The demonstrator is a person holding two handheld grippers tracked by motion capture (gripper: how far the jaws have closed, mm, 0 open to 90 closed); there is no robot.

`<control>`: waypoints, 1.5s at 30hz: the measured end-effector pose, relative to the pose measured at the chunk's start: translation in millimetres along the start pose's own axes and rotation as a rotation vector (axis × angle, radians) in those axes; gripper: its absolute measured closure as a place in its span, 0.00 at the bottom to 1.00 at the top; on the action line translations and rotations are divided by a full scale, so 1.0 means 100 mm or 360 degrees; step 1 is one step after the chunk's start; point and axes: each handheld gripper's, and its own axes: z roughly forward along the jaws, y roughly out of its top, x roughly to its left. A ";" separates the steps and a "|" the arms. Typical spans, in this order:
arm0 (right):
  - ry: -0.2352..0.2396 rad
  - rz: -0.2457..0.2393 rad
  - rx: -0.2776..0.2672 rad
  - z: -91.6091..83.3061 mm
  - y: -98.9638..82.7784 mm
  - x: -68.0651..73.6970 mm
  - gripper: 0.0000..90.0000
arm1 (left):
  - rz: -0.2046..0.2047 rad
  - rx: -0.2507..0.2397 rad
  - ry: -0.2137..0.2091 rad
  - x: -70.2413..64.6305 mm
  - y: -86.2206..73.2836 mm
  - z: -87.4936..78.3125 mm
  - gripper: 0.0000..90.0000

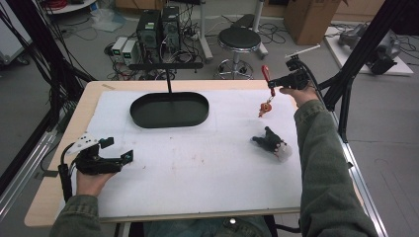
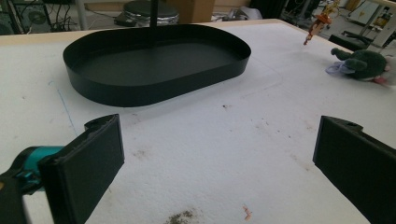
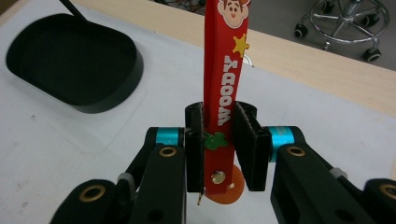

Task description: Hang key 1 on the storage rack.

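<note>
A red keychain strap [image 3: 220, 88] printed "WOODY" stands upright between the jaws of my right gripper [image 3: 219, 140], which is shut on it. In the high view that gripper [image 1: 273, 85] is held above the table's far right, and the strap's orange charm [image 1: 266, 107] dangles below it. A black oval tray [image 1: 169, 111] with an upright pole and crossbar [image 1: 165, 65] sits at the far middle. My left gripper [image 1: 117, 148] rests low at the near left, open wide with nothing between its pads [image 2: 88, 163].
A dark green plush toy [image 1: 271, 140] lies on the white mat [image 1: 197, 168] at the right, in front of my right forearm. Behind the table stand a round stool [image 1: 239, 39] and computer boxes [image 1: 158, 29]. Black frame bars [image 1: 356, 54] rise at the right.
</note>
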 end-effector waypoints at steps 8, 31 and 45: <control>0.0038 -0.0056 -0.0020 -0.04 0.18 0.20 0.83 | 0.0002 0.0006 -0.0011 0.00 0.00 0.00 0.03; 0.0122 -0.0173 -0.0051 0.25 0.63 0.96 0.83 | -0.0012 -0.0015 -0.0091 0.01 0.00 0.06 0.03; 0.0143 -0.0184 -0.0008 0.58 0.86 1.42 0.82 | -0.0031 -0.0053 -0.0118 0.02 0.01 0.05 0.03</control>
